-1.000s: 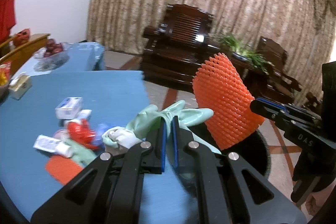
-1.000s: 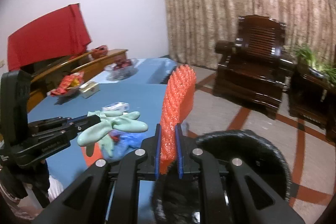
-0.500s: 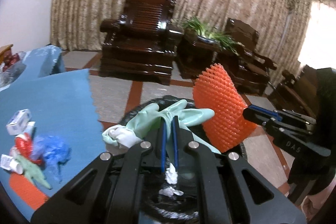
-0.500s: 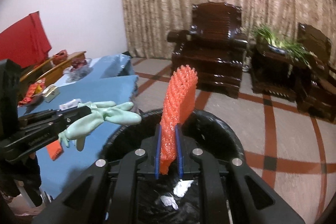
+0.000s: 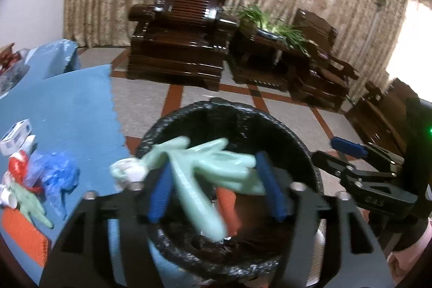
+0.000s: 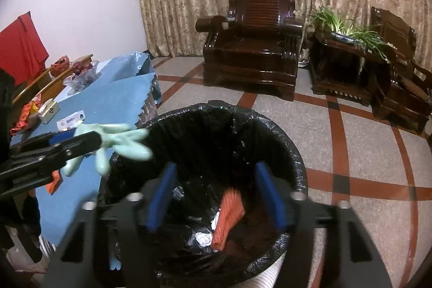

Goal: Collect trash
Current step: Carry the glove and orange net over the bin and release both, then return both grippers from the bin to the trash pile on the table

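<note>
1. Trash was going into the black-lined bin (image 6: pixel 270 131): the orange mesh sleeve (image 6: pixel 228 217) lay inside among crumpled paper, free of the right gripper (image 6: pixel 216 196), whose jaws had just been opening and stood wide with nothing between them.
2. The pale green glove (image 5: pixel 205 174) hung blurred over the bin's mouth between the spread pads of the left gripper (image 5: pixel 216 190), which had also just been opening; it looked released rather than held.
3. Left to collect, by my reading: the blue plastic wad (image 5: pixel 56 174), another green glove (image 5: pixel 29 201), an orange piece (image 5: pixel 24 236) and small cartons (image 5: pixel 16 136) on the blue table (image 5: pixel 70 109).
4. Nothing blocked the bin; an armchair (image 6: pixel 253 45) and potted plant (image 6: pixel 348 26) stood well apart.
</note>
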A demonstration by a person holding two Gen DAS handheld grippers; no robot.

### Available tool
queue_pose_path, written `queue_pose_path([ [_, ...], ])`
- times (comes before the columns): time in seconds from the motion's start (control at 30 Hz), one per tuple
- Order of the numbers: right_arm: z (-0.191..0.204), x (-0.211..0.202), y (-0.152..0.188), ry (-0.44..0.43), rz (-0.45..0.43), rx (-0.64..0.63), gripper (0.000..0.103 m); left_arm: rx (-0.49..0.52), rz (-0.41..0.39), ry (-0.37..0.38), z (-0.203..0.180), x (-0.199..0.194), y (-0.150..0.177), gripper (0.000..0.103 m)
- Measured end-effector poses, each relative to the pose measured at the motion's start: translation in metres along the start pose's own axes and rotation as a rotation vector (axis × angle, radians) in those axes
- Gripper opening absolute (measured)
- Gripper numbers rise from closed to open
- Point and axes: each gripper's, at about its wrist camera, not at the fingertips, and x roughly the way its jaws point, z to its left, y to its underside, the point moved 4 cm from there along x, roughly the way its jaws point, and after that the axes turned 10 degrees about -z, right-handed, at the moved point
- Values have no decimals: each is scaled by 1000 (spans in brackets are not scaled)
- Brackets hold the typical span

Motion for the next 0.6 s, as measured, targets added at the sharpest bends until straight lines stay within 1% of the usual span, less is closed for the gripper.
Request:
queue_pose_path([
  [0.03, 2, -1, -1, -1, -3, -4, 73, -11, -2, -5, 4, -2, 0, 72],
  [0.13, 2, 0, -2, -2, -9, -4, 74, -32, 4, -11, 10, -1, 1, 70],
  [0.33, -8, -5, -4, 15, -22, 20, 74, 17, -9, 28, -7, 1, -5, 69],
  [0.43, -13, -6, -4, 21, -26, 33, 74, 26, -10, 36, -11, 2, -6, 69],
  [0.6, -11, -7, -5, 13, -30, 36, 74, 5, -18, 11, -1, -3, -8, 69],
])
